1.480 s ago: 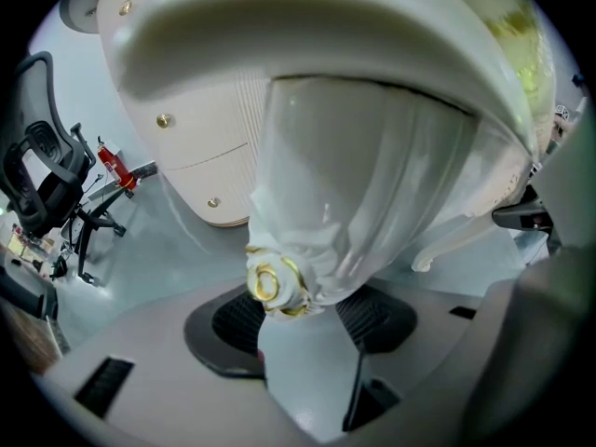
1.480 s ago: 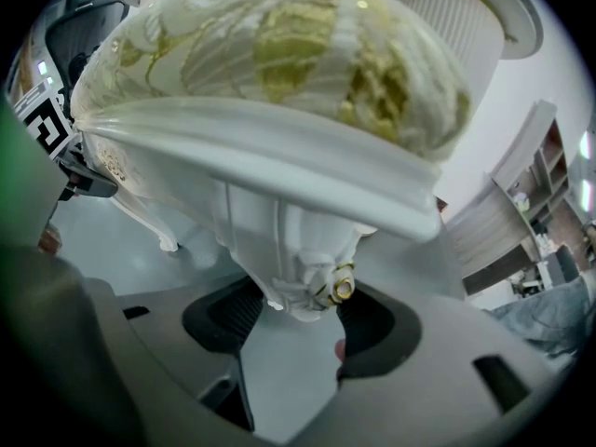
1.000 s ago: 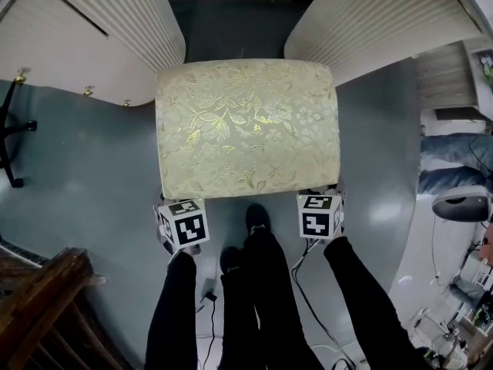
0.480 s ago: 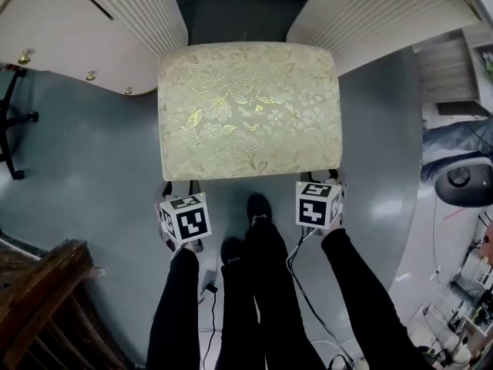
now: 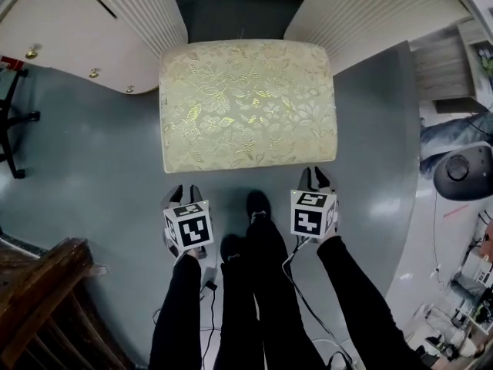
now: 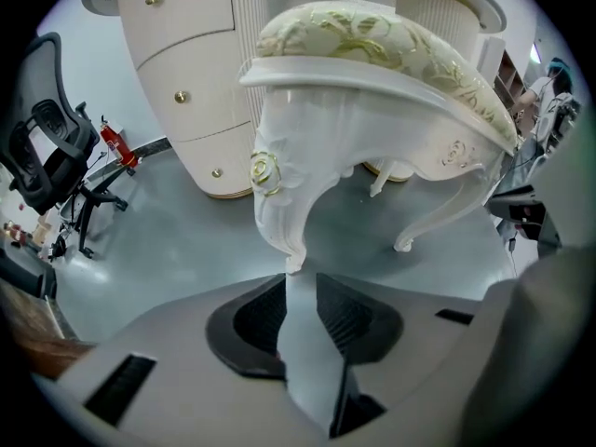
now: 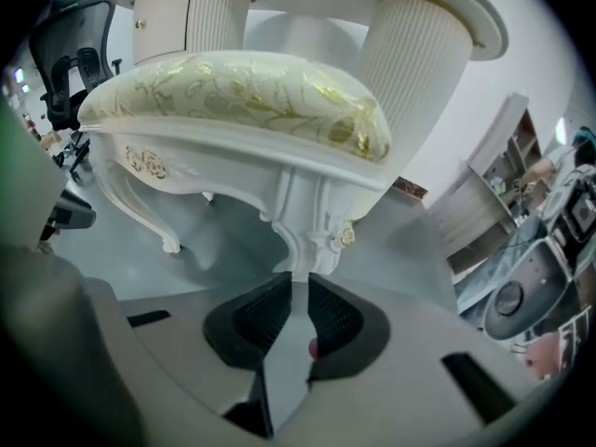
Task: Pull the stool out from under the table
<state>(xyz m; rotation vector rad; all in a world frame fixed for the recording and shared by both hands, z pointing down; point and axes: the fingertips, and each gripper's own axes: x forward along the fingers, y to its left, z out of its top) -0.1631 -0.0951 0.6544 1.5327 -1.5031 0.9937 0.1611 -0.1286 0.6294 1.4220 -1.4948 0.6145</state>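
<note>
The stool, with a gold floral cushion and white carved legs, stands on the grey floor in front of the white table, its far edge at the gap between the table's two pedestals. My left gripper is a little short of the stool's near left corner. Its jaws are closing with only floor showing in the narrow gap, and the near left leg stands just beyond my left gripper. My right gripper is at the near right corner, also closing on nothing. The right leg rises ahead of my right gripper.
The table's ribbed pedestals flank the stool's far end. A black office chair and a red extinguisher are to the left. A wooden piece lies near left, and a round grey device sits to the right. My legs and cables are behind the grippers.
Both grippers have drawn back from the stool's near corners toward my feet, and their jaws have narrowed. The stool stays where it stood before the table.
</note>
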